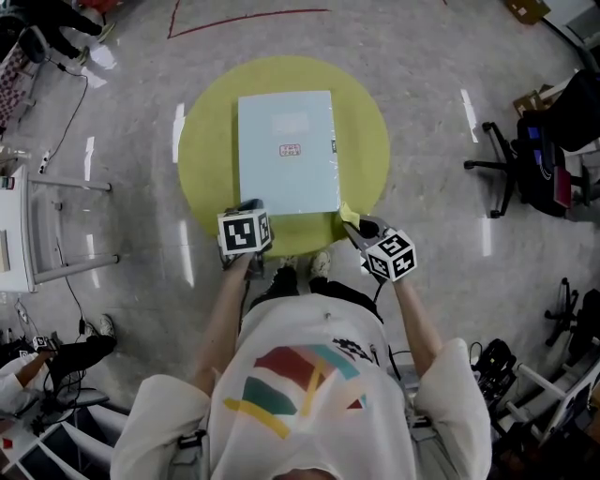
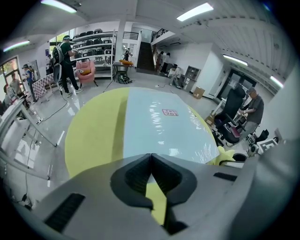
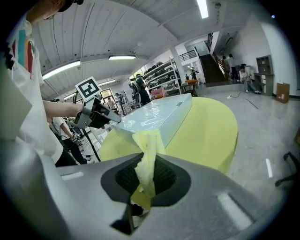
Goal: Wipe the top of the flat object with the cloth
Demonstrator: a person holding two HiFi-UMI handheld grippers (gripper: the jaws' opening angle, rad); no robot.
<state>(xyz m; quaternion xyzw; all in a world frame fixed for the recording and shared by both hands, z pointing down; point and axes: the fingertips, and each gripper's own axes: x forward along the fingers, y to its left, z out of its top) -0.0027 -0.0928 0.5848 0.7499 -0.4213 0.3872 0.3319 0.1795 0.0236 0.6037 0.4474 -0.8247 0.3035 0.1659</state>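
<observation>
Jaws of right gripper [image 3: 149,163] are pinching yellow cloth [image 3: 150,139] just off the near right corner of flat object [image 1: 286,150]. Left gripper [image 2: 151,158] is sitting closed and empty at the near left corner. Round yellow table [image 1: 211,122] is bearing the object. Wiping is seemingly not yet starting; whole top is awaiting the cloth.

Left tongs [image 1: 247,204] point to 12 o'clock, closed tight. Right tongs [image 1: 354,223] point to 11 o'clock, pinching the cloth [image 3: 148,149].

Strip lights [image 2: 195,11] are glowing overhead; grey floor [image 1: 422,56] is reflecting them; shelving [image 2: 96,44] & stairs [image 2: 145,54] are standing far beyond left gripper [image 2: 150,157] fingers [image 2: 133,177].
</observation>
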